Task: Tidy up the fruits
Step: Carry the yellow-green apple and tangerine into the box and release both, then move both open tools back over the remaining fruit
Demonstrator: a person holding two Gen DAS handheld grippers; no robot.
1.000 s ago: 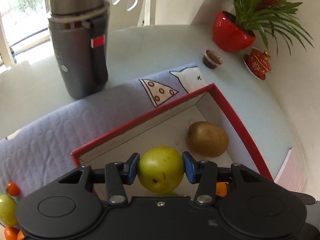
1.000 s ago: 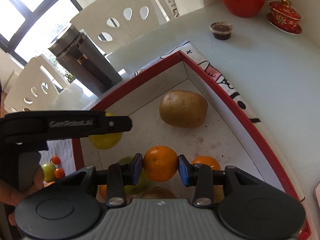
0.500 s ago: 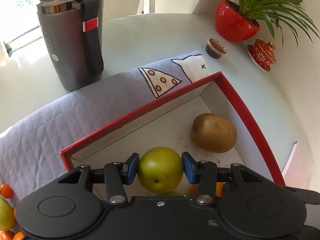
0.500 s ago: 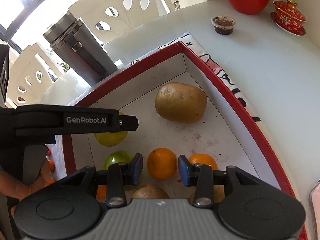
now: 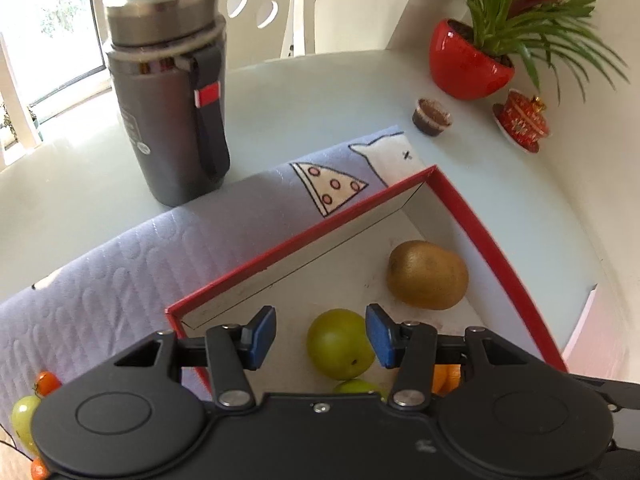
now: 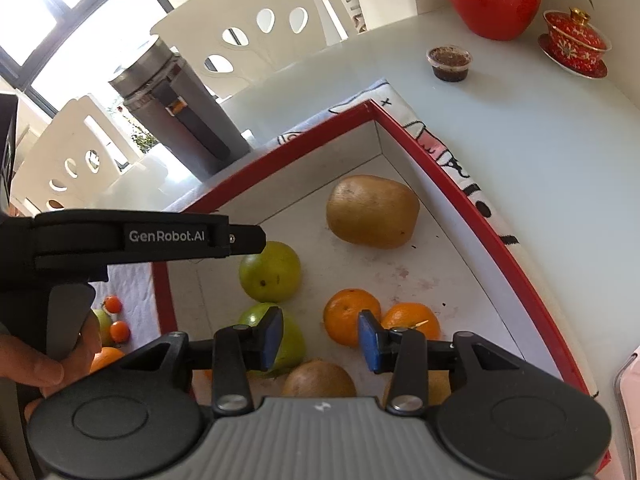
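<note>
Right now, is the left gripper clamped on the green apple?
No. The left gripper is opening, and the green apple sits on the box floor with a gap to the left pad.

Red-rimmed box, grey pizza-print mat, 2 oranges.

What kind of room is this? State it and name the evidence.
Most likely a home dining area. A white table carries a potted plant, an insulated flask and a lidded red teacup; white dining chairs stand behind it beside a bright window.
</note>
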